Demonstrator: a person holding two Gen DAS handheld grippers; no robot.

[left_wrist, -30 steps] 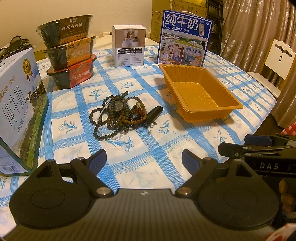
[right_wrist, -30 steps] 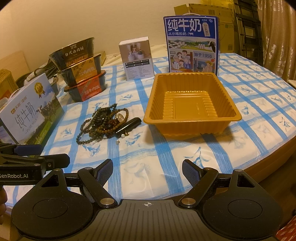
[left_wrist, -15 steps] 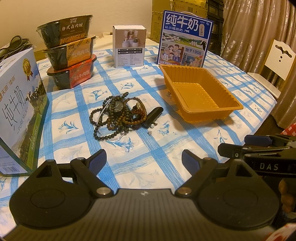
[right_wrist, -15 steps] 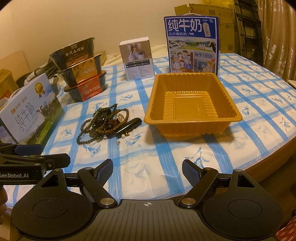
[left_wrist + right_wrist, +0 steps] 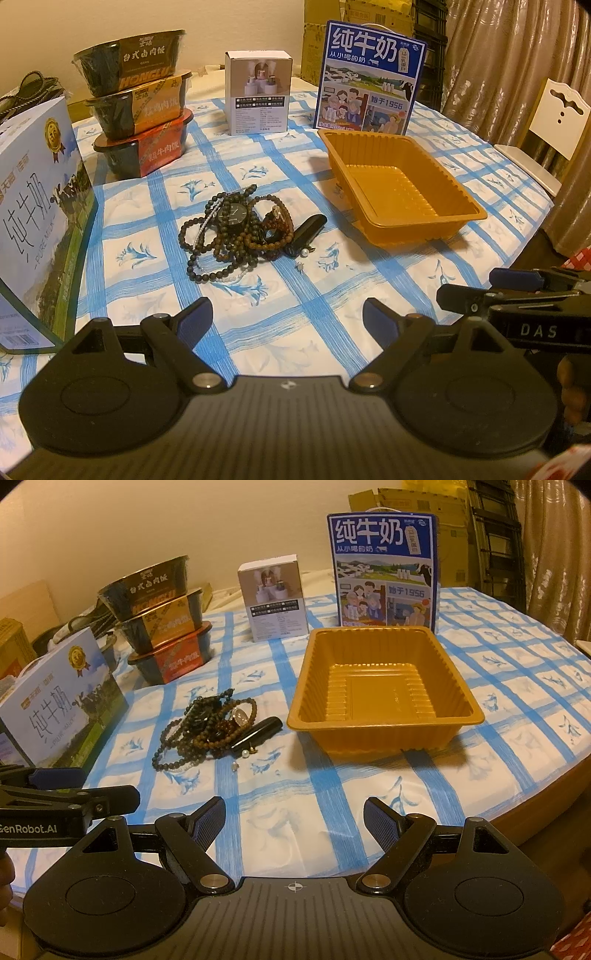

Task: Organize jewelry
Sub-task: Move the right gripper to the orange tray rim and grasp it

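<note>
The orange tray [image 5: 384, 686] serves as the landmark on the blue-checked tablecloth [image 5: 332, 786], and it holds nothing. To its left, near but not touching it, lies the jewelry pile [image 5: 236, 232]: strands of dark and brown beads tangled around a black-faced watch [image 5: 233, 215], with a slim black case [image 5: 306, 233] resting against the side of the pile nearest the tray. Two small pearl pieces [image 5: 244, 753] sit loose on the cloth just in front of that case (whether they are earrings is too small to tell). Behind the tray stands a blue milk carton box [image 5: 384, 570], close to its far rim; behind and to the tray's left is a small white box [image 5: 274, 598], and farther left still a stack of three instant-meal bowls [image 5: 162, 620]. A second, white milk box [image 5: 61, 701] stands well left of the tray, beyond the beads. The left gripper [image 5: 287, 322] hovers over the cloth in front of the pile, its jaws spread wide and holding nothing. The right gripper [image 5: 294, 819] hangs in front of the tray near the table's edge, jaws likewise wide apart and bare.
</note>
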